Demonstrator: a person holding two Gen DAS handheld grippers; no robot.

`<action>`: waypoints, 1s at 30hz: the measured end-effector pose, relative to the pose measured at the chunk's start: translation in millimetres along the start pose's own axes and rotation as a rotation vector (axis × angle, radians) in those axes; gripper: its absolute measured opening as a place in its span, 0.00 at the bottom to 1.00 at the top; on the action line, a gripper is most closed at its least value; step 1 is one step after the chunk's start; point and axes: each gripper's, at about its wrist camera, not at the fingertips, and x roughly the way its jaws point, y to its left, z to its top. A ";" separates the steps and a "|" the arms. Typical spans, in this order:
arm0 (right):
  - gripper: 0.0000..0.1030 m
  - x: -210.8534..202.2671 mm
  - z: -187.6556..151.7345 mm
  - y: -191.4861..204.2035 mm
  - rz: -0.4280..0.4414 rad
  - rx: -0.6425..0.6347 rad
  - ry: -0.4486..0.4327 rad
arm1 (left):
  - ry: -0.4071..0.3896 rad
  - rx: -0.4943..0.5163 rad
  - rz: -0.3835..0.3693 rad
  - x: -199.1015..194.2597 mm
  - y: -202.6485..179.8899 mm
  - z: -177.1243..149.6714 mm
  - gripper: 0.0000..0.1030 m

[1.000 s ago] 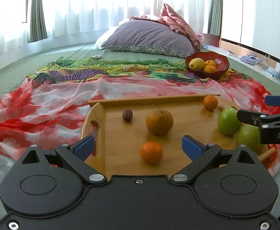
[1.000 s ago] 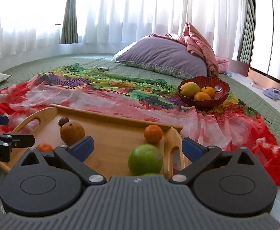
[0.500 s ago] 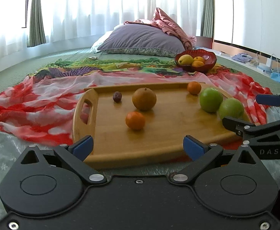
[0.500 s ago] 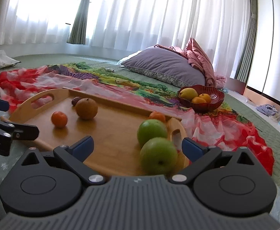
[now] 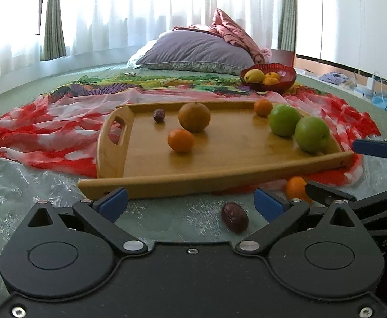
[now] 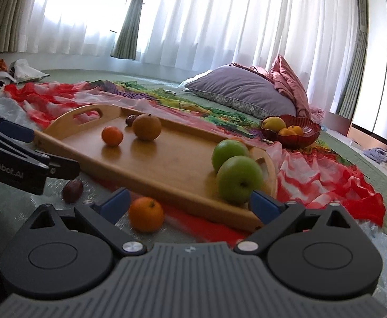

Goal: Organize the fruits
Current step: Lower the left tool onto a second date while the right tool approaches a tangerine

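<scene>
Partly sorted at best, judging from how things lie: on the wooden tray, two green apples touching at its right end, a small orange just behind them, a brown round fruit, another small orange and a dark date toward the left handle. Farther back on the bed, a red bowl already holding a yellow fruit and oranges. Left outside, on the pale cover in front of the tray's near rim: a loose orange and a loose date. Loose date lying flat, long axis slanting from near right to far left across the left view. Left tongs spread wide and empty, low over the cover with that date between them; right tongs likewise wide apart, gripping nothing, the loose orange just inside the left pad. Probable remainder: both strays still to be gathered.
</scene>
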 end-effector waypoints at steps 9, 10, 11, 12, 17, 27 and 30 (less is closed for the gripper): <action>0.89 2.5 -11.7 12.4 0.047 -0.008 0.013 | 0.001 0.024 -0.006 -0.7 -11.5 -10.6 0.99; 0.87 2.8 -12.9 12.8 0.049 -0.002 0.013 | -0.002 0.024 -0.007 -1.4 -12.0 -11.1 0.98; 0.86 2.4 -14.5 13.5 0.052 0.002 0.010 | -0.005 0.025 -0.009 -2.0 -12.3 -11.2 0.97; 0.85 2.1 -15.5 14.1 0.056 0.005 0.008 | -0.006 0.027 -0.013 -2.3 -12.7 -11.3 0.96; 0.78 0.0 -17.6 17.4 0.071 0.008 -0.009 | 0.009 0.018 -0.027 -1.6 -14.2 -10.8 0.88; 0.68 -2.2 -20.5 18.1 0.077 0.056 -0.022 | 0.062 -0.041 -0.020 8.2 -11.0 -10.4 0.72; 0.63 -2.4 -21.5 18.6 0.079 0.069 -0.020 | 0.071 -0.041 -0.029 11.0 -11.7 -10.6 0.60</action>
